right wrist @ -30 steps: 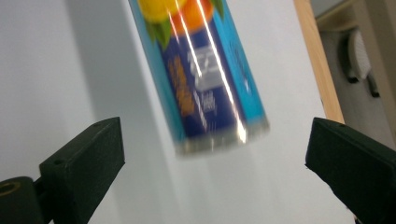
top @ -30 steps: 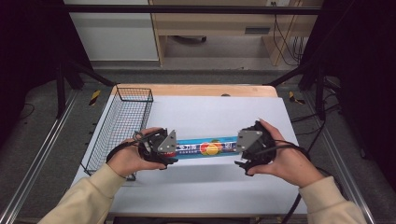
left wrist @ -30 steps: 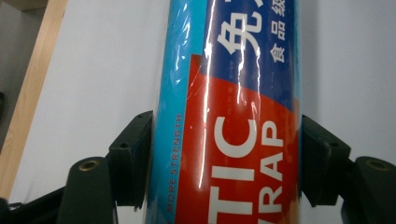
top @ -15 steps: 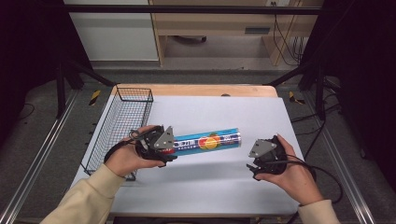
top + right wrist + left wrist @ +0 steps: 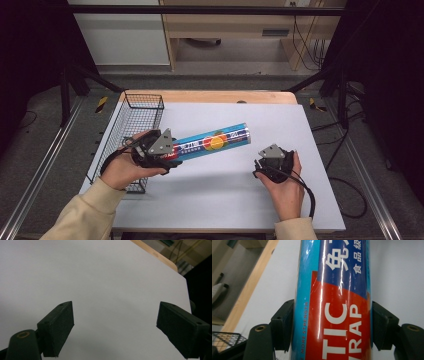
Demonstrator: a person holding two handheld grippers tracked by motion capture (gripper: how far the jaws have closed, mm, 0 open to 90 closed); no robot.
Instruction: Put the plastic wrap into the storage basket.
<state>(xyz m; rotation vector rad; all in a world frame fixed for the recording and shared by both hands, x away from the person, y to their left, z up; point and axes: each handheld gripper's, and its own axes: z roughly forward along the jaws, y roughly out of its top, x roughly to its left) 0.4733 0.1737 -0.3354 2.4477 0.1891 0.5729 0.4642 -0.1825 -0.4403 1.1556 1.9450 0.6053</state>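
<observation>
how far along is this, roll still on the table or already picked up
Picked up: the left gripper is shut on one end of the plastic wrap roll, whose far end tilts up off the white table. The right gripper is open over bare table, holding nothing. Likely left: getting the roll into the wire basket, beside the left hand.

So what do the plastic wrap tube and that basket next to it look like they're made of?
Plastic wrap tube: probably a cardboard tube under a glossy printed film, judging by the streaky glare across the lettering. Basket: thin dark metal wire in an open grid, apparently coated black; you can see through its mesh walls.
</observation>
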